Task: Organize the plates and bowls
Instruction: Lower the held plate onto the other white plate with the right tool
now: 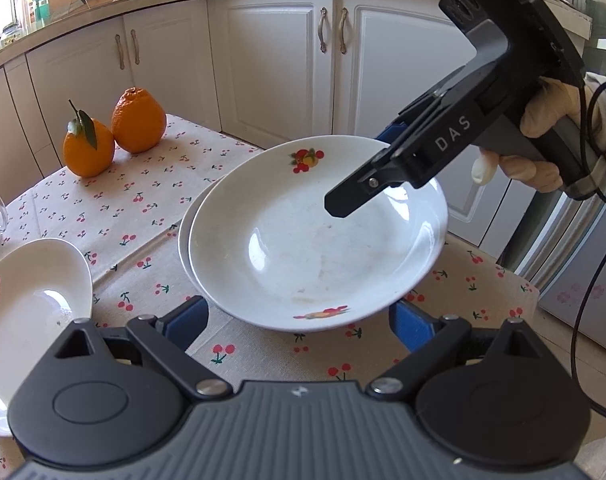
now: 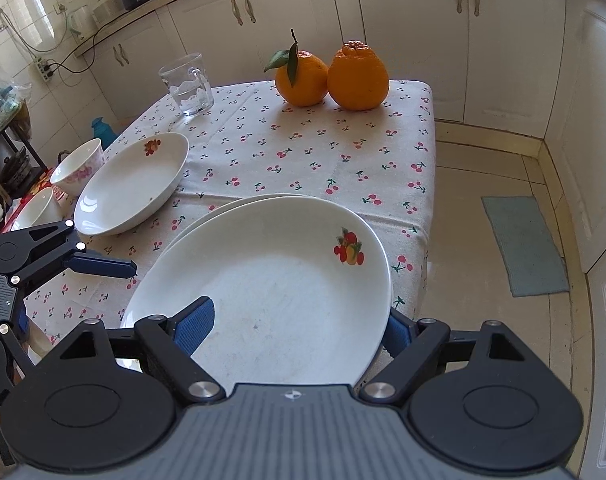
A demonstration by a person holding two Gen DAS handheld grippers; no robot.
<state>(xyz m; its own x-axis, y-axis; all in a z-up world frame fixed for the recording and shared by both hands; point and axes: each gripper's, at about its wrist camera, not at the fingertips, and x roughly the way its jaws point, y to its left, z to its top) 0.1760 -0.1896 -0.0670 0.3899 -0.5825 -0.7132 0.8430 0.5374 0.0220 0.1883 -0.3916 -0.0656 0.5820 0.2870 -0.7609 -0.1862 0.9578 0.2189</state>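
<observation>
White porcelain, a fruit-printed dinner plate [image 2: 271,280] is sitting at the near end of the cherry-print tablecloth [image 2: 303,148], lying offset on a second plate [image 2: 223,207] whose rim is peeking out at 10 o'clock. The right gripper [image 2: 295,328], carried by a gloved hand [image 1: 543,140], is straddling the top plate's near rim. Its tongs are standing wide apart, one blue pad lying over the plate's inner face at 7 o'clock and the other tucked under the rim at 4 o'clock; whether either pad is pressing on the porcelain I cannot tell.

The left gripper [image 1: 295,320] is hovering at the plate's other side with its tongs spread and nothing pinched between them.

At 10 o'clock in the right wrist view a third fruit-printed plate [image 2: 131,184] is resting beside a pink-flowered bowl [image 2: 79,168]. Two oranges [image 2: 331,76] are touching each other at 12 o'clock, with a glass mug [image 2: 189,84] standing at 11.
</observation>
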